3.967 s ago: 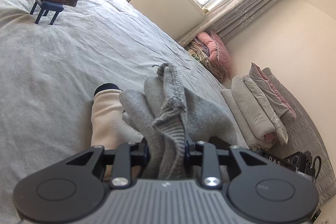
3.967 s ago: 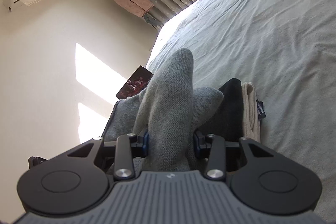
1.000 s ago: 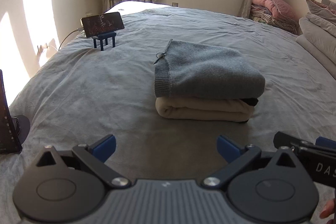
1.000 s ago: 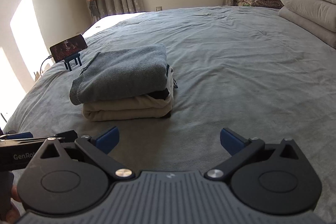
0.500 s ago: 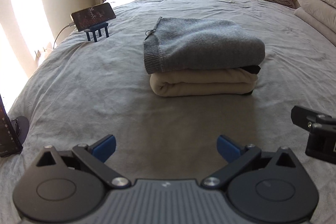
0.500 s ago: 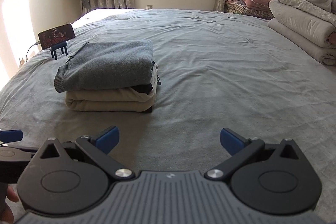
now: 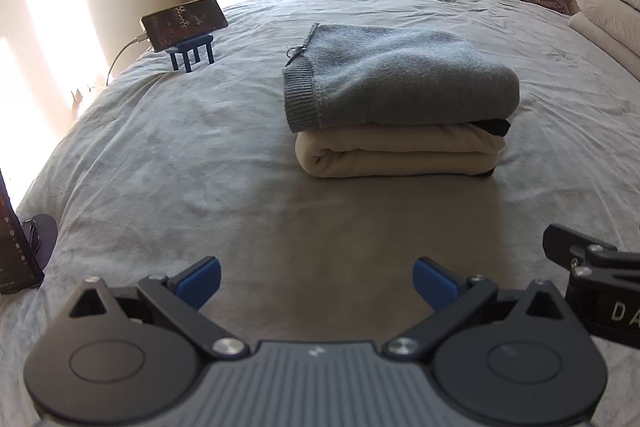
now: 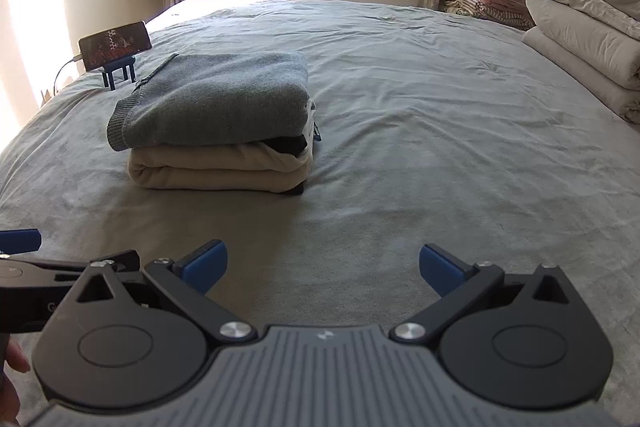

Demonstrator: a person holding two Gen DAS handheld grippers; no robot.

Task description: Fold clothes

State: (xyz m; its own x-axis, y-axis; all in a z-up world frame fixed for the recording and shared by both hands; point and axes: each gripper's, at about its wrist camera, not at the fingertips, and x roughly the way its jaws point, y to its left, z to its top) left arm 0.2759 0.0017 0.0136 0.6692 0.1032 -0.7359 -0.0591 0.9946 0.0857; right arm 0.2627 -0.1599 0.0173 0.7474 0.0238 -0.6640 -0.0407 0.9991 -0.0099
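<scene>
left wrist view, from the left: a black phone on a small blue stand sits far left on the grey bedsheet. your left gripper hangs near, jaws spread wide and empty. at centre the folded grey knit sweater lies squarely on the folded cream garment. your right gripper is equally wide, holding nothing. folding looks finished; next, i judge, you fetch another garment or stop.
</scene>
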